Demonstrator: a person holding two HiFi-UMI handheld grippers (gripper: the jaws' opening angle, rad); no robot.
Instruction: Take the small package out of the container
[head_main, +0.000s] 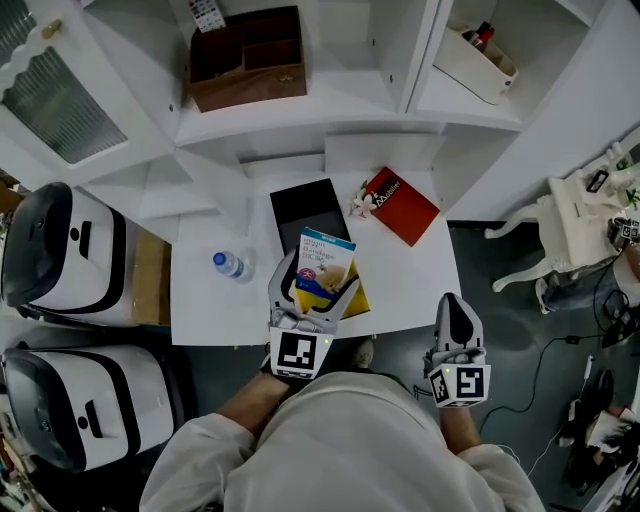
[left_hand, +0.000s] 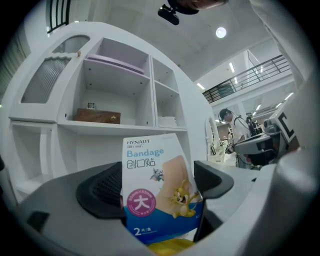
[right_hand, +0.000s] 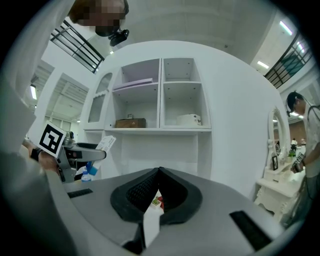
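My left gripper (head_main: 316, 288) is shut on a small blue and white bandage package (head_main: 326, 260), which stands upright between the jaws over the front of the white table (head_main: 210, 300). In the left gripper view the package (left_hand: 152, 187) fills the gap of the left gripper (left_hand: 156, 186), with a yellow item (left_hand: 165, 247) just beneath it. Behind it a flat black container (head_main: 305, 208) lies on the table. My right gripper (head_main: 453, 310) hangs off the table's front right corner, shut with nothing in it (right_hand: 159, 173).
A red packet (head_main: 403, 205) with a small flower item lies at the table's back right. A water bottle (head_main: 231, 265) lies at the left. Above are white shelves with a brown wooden box (head_main: 246, 62) and a white basket (head_main: 478, 65). Two white machines (head_main: 60, 255) stand left.
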